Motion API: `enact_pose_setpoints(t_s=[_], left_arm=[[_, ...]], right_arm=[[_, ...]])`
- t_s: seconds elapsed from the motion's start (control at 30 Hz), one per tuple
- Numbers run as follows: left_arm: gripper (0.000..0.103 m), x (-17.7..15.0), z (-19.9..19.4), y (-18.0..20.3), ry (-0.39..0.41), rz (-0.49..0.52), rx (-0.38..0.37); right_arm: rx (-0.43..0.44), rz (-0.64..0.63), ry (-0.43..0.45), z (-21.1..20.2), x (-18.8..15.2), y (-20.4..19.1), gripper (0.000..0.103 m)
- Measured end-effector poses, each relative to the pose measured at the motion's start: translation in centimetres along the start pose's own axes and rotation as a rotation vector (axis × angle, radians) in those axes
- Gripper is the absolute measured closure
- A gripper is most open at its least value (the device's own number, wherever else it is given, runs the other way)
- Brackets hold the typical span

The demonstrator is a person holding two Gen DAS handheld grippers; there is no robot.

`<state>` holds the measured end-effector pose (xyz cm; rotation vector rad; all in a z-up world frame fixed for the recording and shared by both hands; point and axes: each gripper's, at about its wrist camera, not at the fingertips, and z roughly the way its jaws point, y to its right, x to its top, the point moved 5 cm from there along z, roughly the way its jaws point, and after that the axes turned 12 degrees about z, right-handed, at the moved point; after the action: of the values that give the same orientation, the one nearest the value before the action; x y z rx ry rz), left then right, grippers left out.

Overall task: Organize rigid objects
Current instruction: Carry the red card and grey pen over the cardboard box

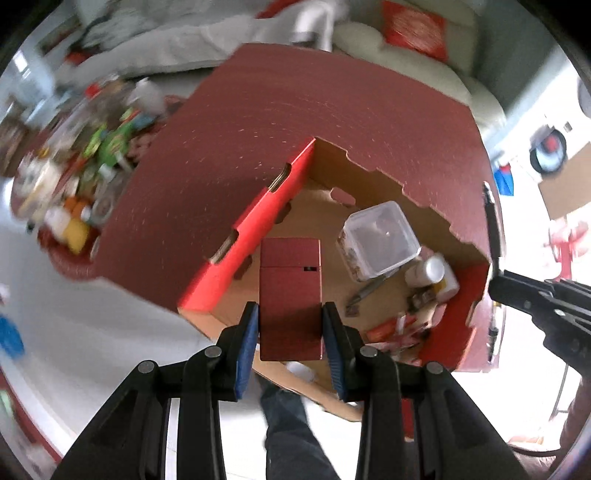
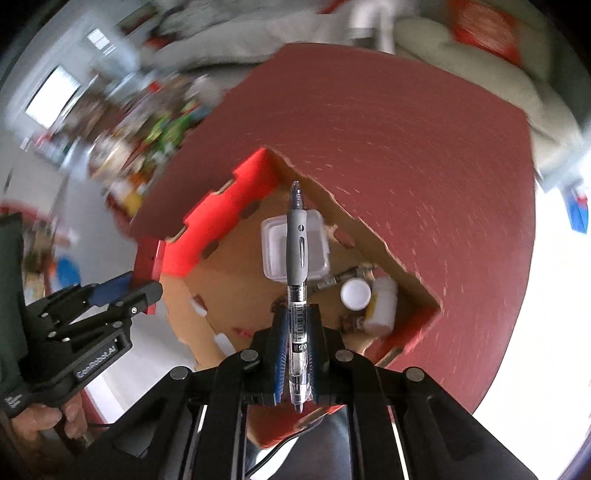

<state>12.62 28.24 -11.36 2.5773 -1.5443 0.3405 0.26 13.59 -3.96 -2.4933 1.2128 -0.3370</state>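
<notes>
My left gripper (image 1: 290,314) is shut on a flat red box (image 1: 290,295) and holds it over the near edge of an open red cardboard carton (image 1: 255,214). My right gripper (image 2: 297,325) is shut on a grey-and-clear pen (image 2: 296,258), which points forward above the carton (image 2: 221,218). Inside the carton lie a clear plastic tub (image 1: 380,240) (image 2: 275,251), white bottles (image 1: 428,271) (image 2: 384,302), a metal tool (image 1: 369,290) and small red packets (image 1: 391,330). The right gripper and pen (image 1: 493,236) show at the right in the left wrist view; the left gripper with the red box (image 2: 147,258) shows at the left in the right wrist view.
The carton's big red lid (image 1: 295,110) stands open behind it. A blurred heap of colourful packets and bottles (image 1: 85,177) lies on a red tray to the left. A pale sofa with a red cushion (image 1: 413,29) is behind. My legs (image 1: 291,428) are below.
</notes>
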Motion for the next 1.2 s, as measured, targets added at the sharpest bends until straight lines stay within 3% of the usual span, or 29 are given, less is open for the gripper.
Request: enact_pose_setpoints(t_s=[0.23,0.5,0.87,1.2], left_arm=[[0.066,0.7,2.2,-0.5,-0.024,0.167,-0.074],[0.066,1.1,3.8,0.9,-0.053,0.250,-0.111],[0.066,1.8,5.4,0.8,-0.092,0.271,-0.034],[0.066,1.7,6.1,1.1,-0.119,0.250,-0.027]], right_arm=[[-0.046,0.234,0.009,0.9,-1.9,-0.7,0.092],[-0.101,0.320,0.017,0.7,-3.1,0.5,0.092],[-0.105,0.301,-0.023,2.5,-2.4,0.2,0.092],[-0.117,0.265,-0.061,3.3,-2.7,0.5,0.092]])
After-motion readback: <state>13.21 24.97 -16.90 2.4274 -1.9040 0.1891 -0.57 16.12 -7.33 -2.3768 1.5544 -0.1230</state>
